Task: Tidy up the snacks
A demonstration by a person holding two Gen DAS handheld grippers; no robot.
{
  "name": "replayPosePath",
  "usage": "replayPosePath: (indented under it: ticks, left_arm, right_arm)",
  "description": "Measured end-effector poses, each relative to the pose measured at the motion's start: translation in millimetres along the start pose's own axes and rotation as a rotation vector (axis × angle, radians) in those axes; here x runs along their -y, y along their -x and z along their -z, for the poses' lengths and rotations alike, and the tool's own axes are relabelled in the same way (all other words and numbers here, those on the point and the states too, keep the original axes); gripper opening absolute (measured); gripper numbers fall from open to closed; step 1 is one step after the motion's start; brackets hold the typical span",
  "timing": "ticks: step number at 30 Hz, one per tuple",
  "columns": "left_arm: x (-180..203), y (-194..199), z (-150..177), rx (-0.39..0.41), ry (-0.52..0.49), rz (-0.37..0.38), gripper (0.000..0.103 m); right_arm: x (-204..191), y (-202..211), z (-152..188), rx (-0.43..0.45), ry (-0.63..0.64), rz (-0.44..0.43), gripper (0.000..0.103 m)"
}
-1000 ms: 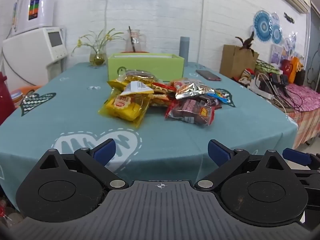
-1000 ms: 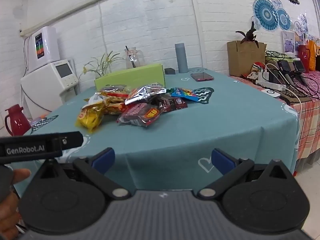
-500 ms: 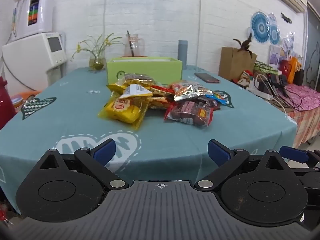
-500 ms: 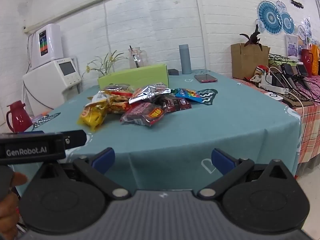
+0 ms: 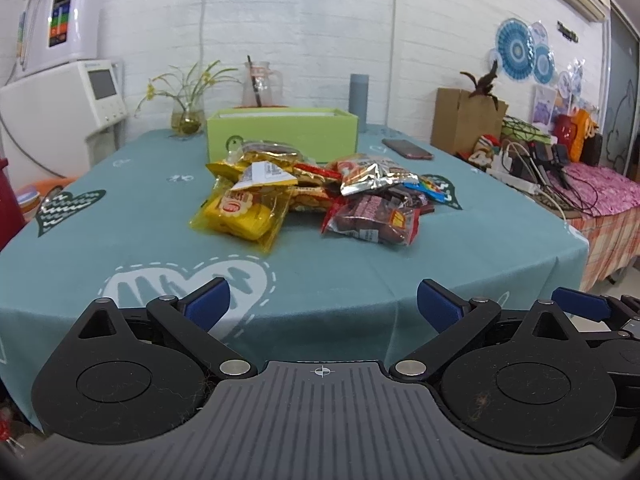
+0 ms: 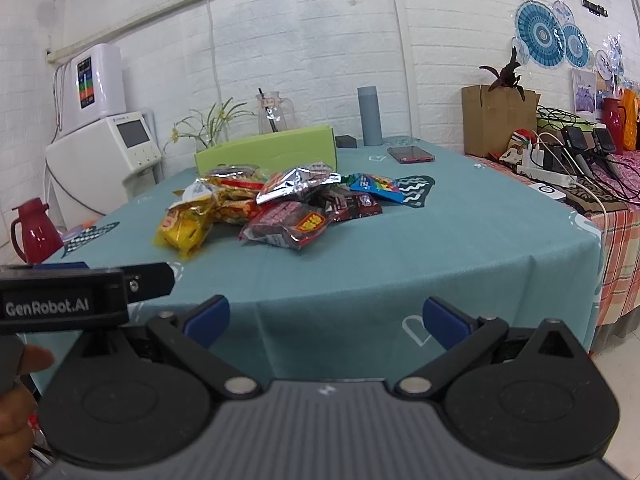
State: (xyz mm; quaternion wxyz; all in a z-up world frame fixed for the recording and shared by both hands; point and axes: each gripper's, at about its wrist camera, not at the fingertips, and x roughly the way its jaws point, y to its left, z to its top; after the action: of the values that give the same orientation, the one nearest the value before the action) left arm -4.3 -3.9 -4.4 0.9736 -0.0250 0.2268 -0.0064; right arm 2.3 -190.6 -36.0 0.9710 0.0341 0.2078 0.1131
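A heap of snack packets lies mid-table on the teal cloth: a yellow packet at the left, a dark red packet at the right, a silver packet on top. Behind the heap stands an open lime-green box. My left gripper is open and empty, short of the table's near edge. My right gripper is likewise open and empty, off the table's front corner. The left gripper's body shows at the right wrist view's left edge.
A phone, a grey bottle, a glass pitcher and a flower vase stand along the back. A side table with cables and chargers is at the right. A red flask sits at far left.
Both grippers have dropped slightly and eased back, so the table sits a little higher in both views. The snacks have not moved and both grippers stay open.
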Motion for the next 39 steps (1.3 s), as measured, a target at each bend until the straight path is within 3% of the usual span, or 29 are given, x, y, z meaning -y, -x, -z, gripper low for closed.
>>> replayPosePath:
  ticks: [33, 39]
  left_arm:
    - [6.6, -12.7, 0.7, -0.032, -0.021, -0.023, 0.092]
    - [-19.2, -44.2, -19.1, -0.061, 0.095, -0.062, 0.092]
  right_arm:
    - [-0.1, -5.1, 3.4, -0.019, 0.012, -0.01, 0.102]
    - [8.0, 1.6, -0.5, 0.035, 0.023, 0.006, 0.102]
